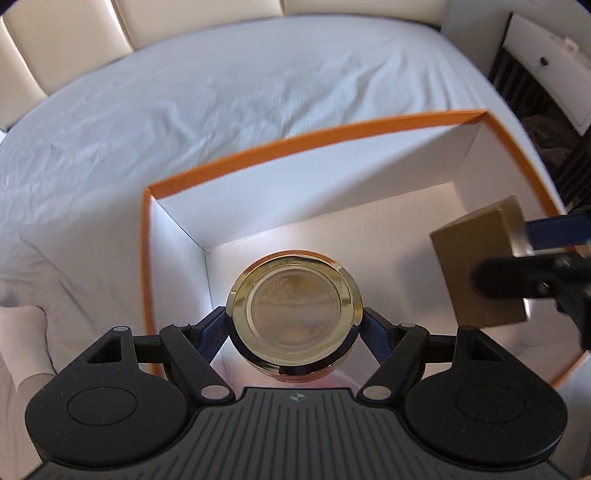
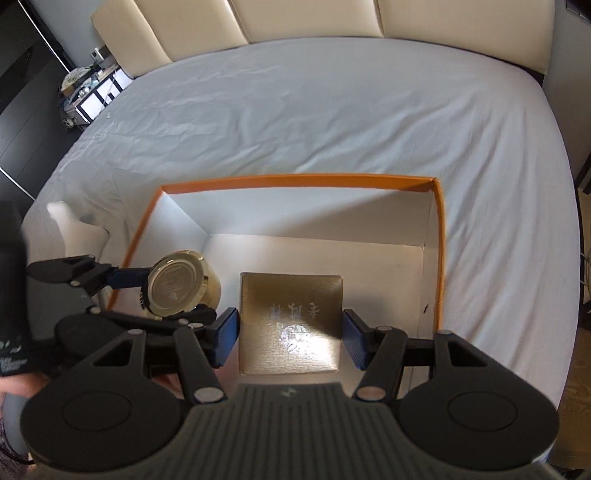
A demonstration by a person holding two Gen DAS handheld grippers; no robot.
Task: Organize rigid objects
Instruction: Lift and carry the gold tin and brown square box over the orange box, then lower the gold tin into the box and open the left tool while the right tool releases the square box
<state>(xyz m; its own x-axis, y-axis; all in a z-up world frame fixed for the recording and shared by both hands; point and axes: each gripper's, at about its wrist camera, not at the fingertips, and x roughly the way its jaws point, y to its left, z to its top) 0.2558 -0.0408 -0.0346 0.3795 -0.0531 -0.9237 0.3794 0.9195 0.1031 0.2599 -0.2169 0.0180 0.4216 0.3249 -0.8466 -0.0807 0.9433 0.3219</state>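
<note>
A round gold jar (image 1: pixel 295 312) with a clear base is clamped between the blue pads of my left gripper (image 1: pixel 295 325), hanging over the near left part of the orange-rimmed white box (image 1: pixel 321 136). My right gripper (image 2: pixel 290 332) is shut on a square gold carton (image 2: pixel 290 321) with a silver emblem, held above the box floor (image 2: pixel 384 266). In the right wrist view the gold jar (image 2: pixel 177 288) and left gripper (image 2: pixel 173 291) show at the left, over the box's left wall. In the left wrist view the gold carton (image 1: pixel 476 266) hangs at the right.
The box sits on a bed with a pale blue-grey sheet (image 2: pixel 314 122) and a cream padded headboard (image 2: pixel 303 18). A white sock (image 1: pixel 26 343) lies on the sheet left of the box. A cluttered nightstand (image 2: pixel 85 96) stands beyond the bed's left edge.
</note>
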